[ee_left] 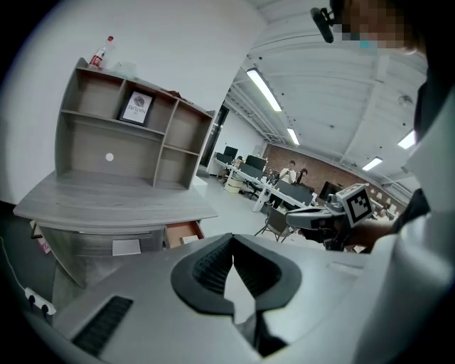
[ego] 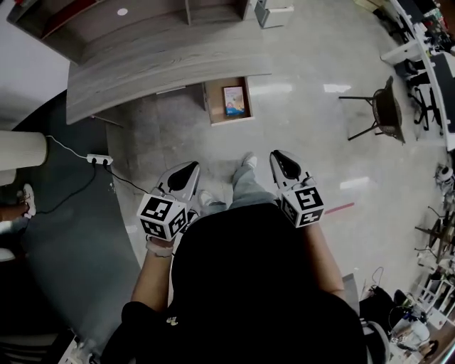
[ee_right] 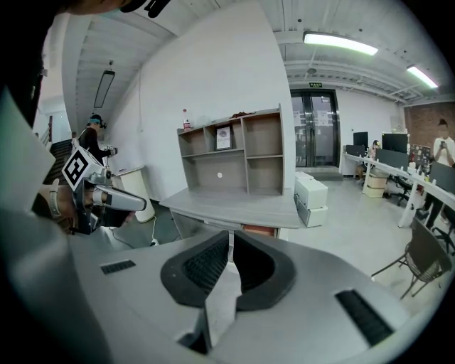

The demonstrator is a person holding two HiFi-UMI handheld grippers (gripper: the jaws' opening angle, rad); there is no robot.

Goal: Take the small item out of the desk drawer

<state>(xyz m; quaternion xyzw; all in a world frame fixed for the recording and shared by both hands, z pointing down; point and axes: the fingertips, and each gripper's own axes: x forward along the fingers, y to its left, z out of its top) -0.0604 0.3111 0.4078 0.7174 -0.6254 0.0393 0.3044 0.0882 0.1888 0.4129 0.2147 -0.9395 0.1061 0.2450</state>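
Observation:
A grey wooden desk (ego: pixel 163 64) stands ahead of me, its small drawer (ego: pixel 227 103) pulled open over the floor. Inside the drawer lies a small flat item with a blue cover (ego: pixel 234 100). The left gripper view shows the same drawer (ee_left: pixel 183 232) under the desktop. My left gripper (ego: pixel 188 168) is held low near my body, well short of the drawer, shut with nothing between its jaws. My right gripper (ego: pixel 279 155) is level with it on the other side, also shut and empty. Its own view shows the jaws (ee_right: pixel 231 238) pointing at the desk (ee_right: pixel 234 202).
A shelf unit (ee_left: pixel 121 135) sits on the desk. A dark chair (ego: pixel 384 110) stands to the right on the pale floor. A power strip (ego: pixel 99 160) with its cable lies at the left by dark carpet. White boxes (ego: pixel 274 13) sit beyond the desk.

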